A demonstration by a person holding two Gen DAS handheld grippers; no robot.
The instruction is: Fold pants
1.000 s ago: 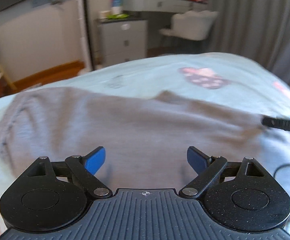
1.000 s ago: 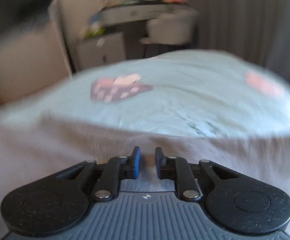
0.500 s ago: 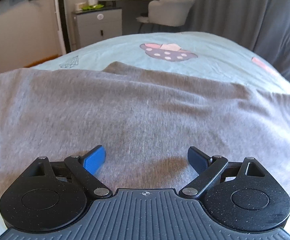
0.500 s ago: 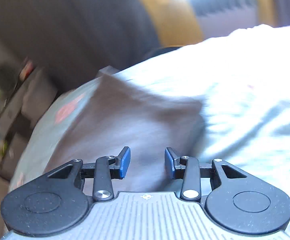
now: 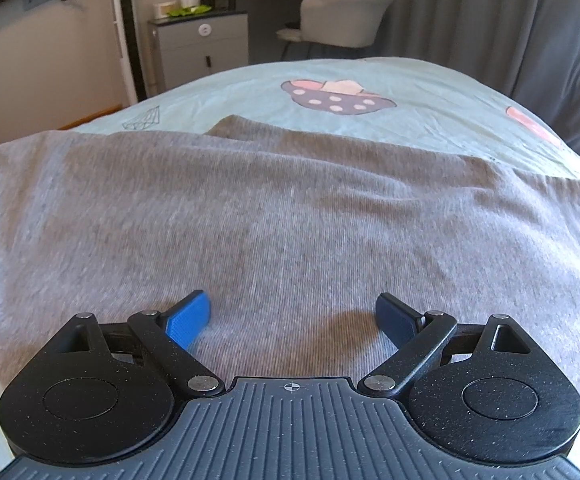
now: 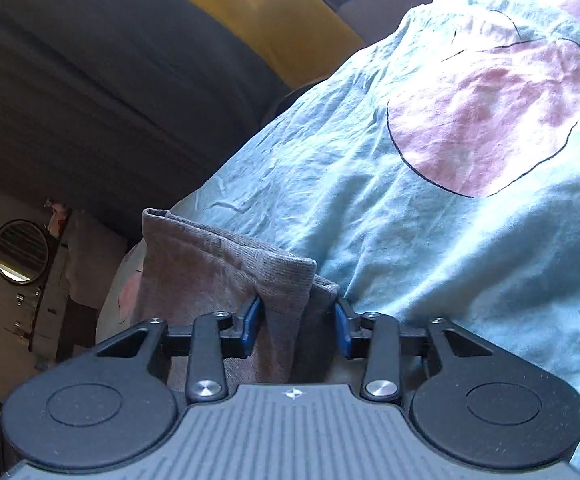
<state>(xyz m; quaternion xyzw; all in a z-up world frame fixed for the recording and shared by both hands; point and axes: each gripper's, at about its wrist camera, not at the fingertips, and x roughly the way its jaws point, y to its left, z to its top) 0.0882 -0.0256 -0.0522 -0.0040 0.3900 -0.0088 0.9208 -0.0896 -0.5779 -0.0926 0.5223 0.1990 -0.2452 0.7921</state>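
Grey knit pants [image 5: 273, 208] lie spread across the light blue bedsheet [image 5: 410, 80] and fill the left wrist view. My left gripper [image 5: 292, 316] is open and empty, low over the middle of the cloth. In the right wrist view the pants' cuff end [image 6: 225, 256] lies folded on the sheet [image 6: 430, 240]. My right gripper [image 6: 298, 320] is open, and the cuff's hem sits between its two fingers. I cannot tell whether the pads touch the cloth.
Beyond the bed stand a grey drawer cabinet [image 5: 201, 44], a desk with a pale chair [image 5: 342, 16] and grey curtains [image 5: 510, 20]. In the right wrist view a dark curtain [image 6: 89, 80] and a yellow panel [image 6: 257, 4] lie past the bed's edge.
My right gripper swung to the pants' cuff end, opened, and moved in until the hem lies between its fingers. The left gripper drew closer over the cloth and stays open.
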